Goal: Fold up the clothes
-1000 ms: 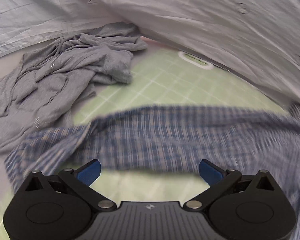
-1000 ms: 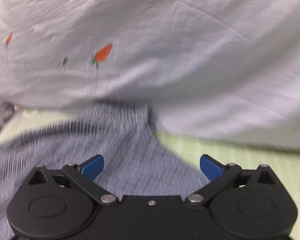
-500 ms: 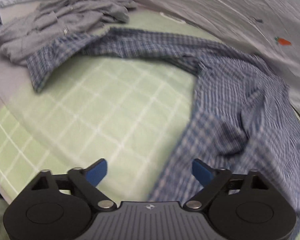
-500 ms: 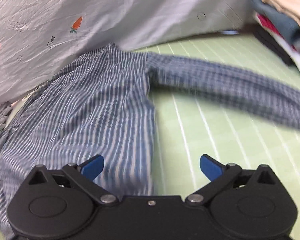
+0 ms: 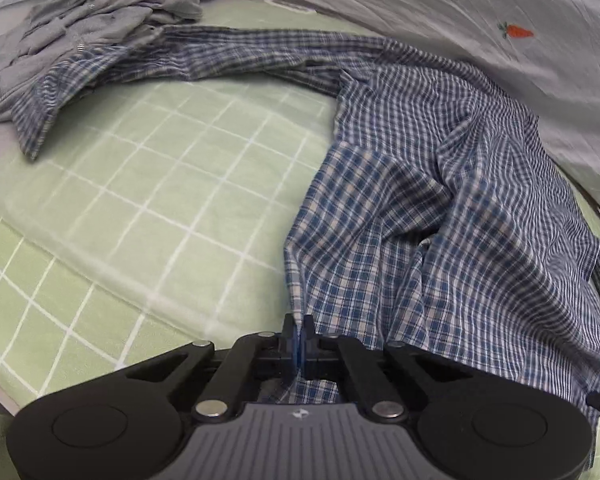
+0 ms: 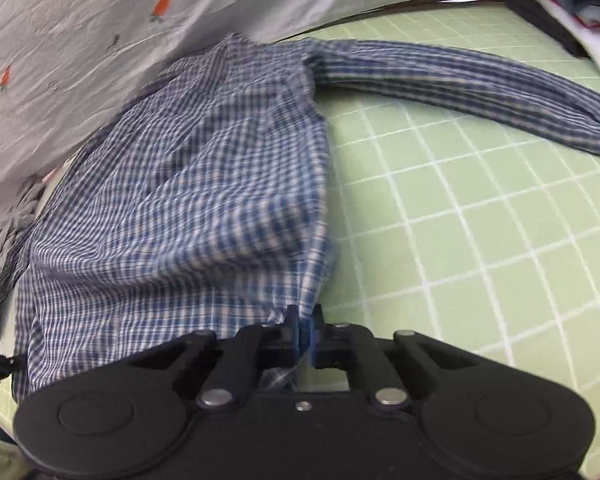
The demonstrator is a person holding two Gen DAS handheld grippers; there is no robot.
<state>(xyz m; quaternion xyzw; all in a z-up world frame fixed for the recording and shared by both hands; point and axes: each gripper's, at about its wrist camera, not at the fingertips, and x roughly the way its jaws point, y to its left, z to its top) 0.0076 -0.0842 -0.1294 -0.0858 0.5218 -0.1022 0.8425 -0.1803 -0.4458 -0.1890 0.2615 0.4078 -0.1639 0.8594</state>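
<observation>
I've got both grippers pitched steeply down: left gripper (image 5: 299, 332) jaws clamped on the plaid shirt (image 5: 440, 208) hem edge, right gripper (image 6: 303, 326) jaws clamped on its opposite edge. Shirt lies spread on the green checked bed sheet (image 5: 148, 184), sleeves out.

Soft, even indoor light falls across both wrist views, throwing only faint shadows in the folds of the plaid shirt (image 5: 440, 208). Fisheye distortion bends the grid lines of the green checked sheet (image 5: 160, 184) and blackens the frame corners. The left view is mostly sharp; the right shows motion blur on the shirt sleeve (image 6: 480, 80) at upper right. No glare.
</observation>
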